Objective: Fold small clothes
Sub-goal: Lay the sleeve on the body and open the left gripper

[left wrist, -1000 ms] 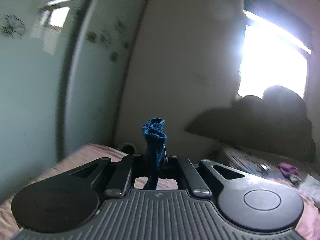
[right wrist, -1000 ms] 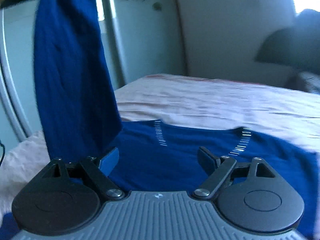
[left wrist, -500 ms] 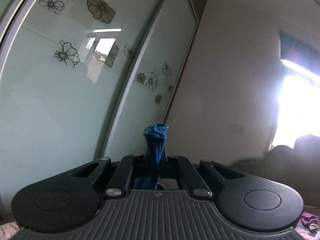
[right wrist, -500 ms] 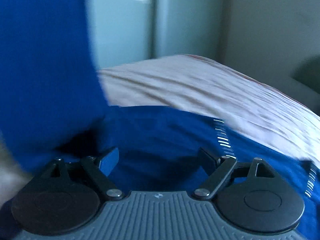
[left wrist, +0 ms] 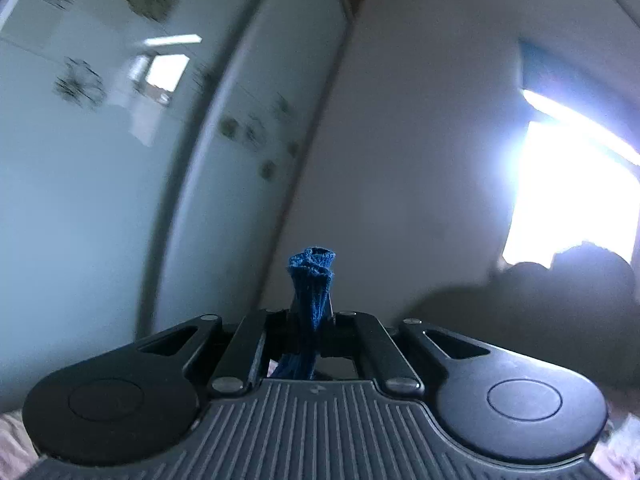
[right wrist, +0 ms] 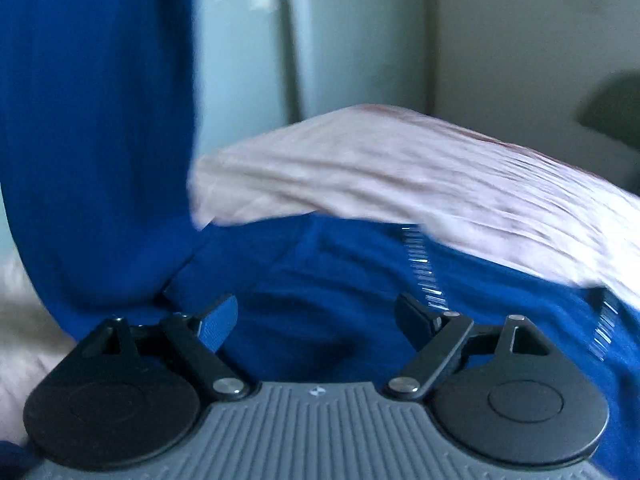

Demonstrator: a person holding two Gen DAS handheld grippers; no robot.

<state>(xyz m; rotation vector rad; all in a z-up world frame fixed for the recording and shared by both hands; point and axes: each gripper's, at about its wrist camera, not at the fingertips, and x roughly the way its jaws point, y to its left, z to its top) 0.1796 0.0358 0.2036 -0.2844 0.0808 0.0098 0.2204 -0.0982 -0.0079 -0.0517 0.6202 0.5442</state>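
- Left wrist view: the left gripper (left wrist: 312,316) is seen pressed together on a bunched edge of the blue garment (left wrist: 311,280), a twisted tuft of which stands up between the pads while the rest drops out of sight below.
- Beyond it, glass sliding doors (left wrist: 120,160) printed with flowers fill the left, a plain wall is seen at centre, and a bright window (left wrist: 572,200) lies far right above a dark heap that cannot be identified.
- Right wrist view: the right gripper (right wrist: 316,320) is held spread wide with nothing between its pads, tilted down over the garment.
- The blue garment (right wrist: 320,280) is spread near, on the pale pink bedsheet (right wrist: 400,176); at the left one part is lifted into a hanging curtain of cloth, and short white stripe trims are seen toward the right.
- The cloth is judged light, soft and limp: it sags from any single pinch and creases easily, so it is unlikely to slip but will not hold a shape.
- A hem or corner opposite the lifted part is judged the best place to be taken, so that the fold can be laid flat; a mid-panel pinch would only bunch it.
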